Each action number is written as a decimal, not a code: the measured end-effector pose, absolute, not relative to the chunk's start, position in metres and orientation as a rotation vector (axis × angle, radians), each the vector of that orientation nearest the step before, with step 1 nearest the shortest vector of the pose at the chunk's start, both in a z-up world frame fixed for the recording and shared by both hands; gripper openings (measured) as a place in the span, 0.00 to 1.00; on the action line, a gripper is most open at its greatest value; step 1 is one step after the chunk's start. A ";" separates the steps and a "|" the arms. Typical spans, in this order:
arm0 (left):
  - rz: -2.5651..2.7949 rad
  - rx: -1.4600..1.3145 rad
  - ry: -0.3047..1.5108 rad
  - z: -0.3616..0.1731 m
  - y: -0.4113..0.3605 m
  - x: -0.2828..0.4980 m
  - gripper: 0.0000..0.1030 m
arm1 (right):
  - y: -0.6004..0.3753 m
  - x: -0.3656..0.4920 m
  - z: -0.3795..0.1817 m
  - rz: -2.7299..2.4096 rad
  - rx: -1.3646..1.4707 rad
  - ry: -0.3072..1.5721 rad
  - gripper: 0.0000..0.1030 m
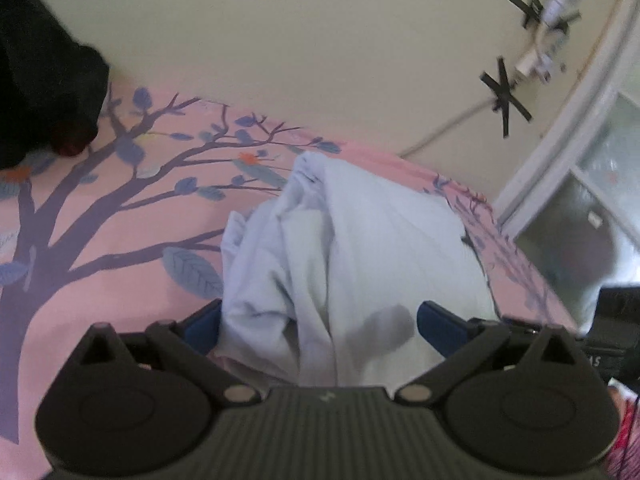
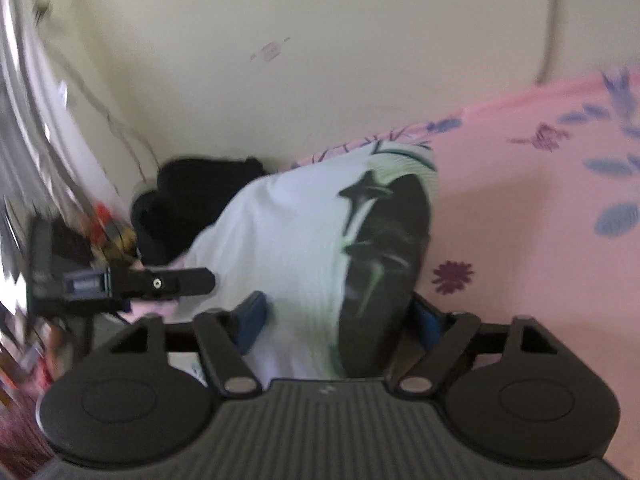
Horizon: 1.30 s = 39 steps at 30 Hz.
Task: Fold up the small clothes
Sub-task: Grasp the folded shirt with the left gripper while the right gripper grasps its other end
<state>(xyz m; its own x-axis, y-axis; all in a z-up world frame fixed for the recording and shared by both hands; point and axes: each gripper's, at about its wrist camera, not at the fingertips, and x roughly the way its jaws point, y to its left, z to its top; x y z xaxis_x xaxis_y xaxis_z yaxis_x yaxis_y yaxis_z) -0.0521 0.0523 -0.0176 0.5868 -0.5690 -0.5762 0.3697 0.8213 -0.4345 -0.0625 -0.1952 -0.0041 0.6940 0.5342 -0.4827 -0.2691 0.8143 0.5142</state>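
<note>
Garment (image 1: 360, 240) is lying bunched on the pink bedsheet (image 1: 120, 240), and your left gripper (image 1: 320, 328) is standing wide apart, gripping nothing, cloth between its blue pads. Your right gripper (image 2: 340, 320) is also spread around the printed end without pinching. Before closing, you are best seating each gripper on one clean edge, not a bunched layer.
</note>
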 end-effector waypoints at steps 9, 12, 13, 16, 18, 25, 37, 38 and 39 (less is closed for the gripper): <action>-0.550 -0.271 0.772 -0.015 0.047 -0.057 1.00 | -0.200 -0.067 -0.006 0.460 0.453 0.659 0.80; -0.553 -0.280 0.773 -0.016 0.049 -0.057 1.00 | -0.202 -0.068 -0.006 0.452 0.460 0.657 0.80; -0.557 -0.276 0.773 -0.016 0.049 -0.057 1.00 | -0.202 -0.068 -0.005 0.450 0.456 0.657 0.81; -0.563 -0.257 0.769 -0.016 0.048 -0.057 1.00 | -0.198 -0.067 -0.005 0.456 0.433 0.660 0.83; -0.563 -0.236 0.766 -0.017 0.046 -0.058 1.00 | -0.200 -0.067 -0.005 0.457 0.440 0.660 0.83; -0.582 -0.292 0.793 -0.016 0.055 -0.056 1.00 | -0.201 -0.067 -0.005 0.463 0.468 0.660 0.86; -0.590 -0.297 0.783 -0.016 0.057 -0.057 1.00 | -0.207 -0.065 -0.008 0.476 0.537 0.652 0.86; -0.596 -0.310 0.786 -0.016 0.059 -0.056 1.00 | -0.208 -0.065 -0.009 0.477 0.550 0.651 0.86; -0.604 -0.325 0.790 -0.016 0.060 -0.055 1.00 | -0.211 -0.064 -0.010 0.482 0.568 0.650 0.86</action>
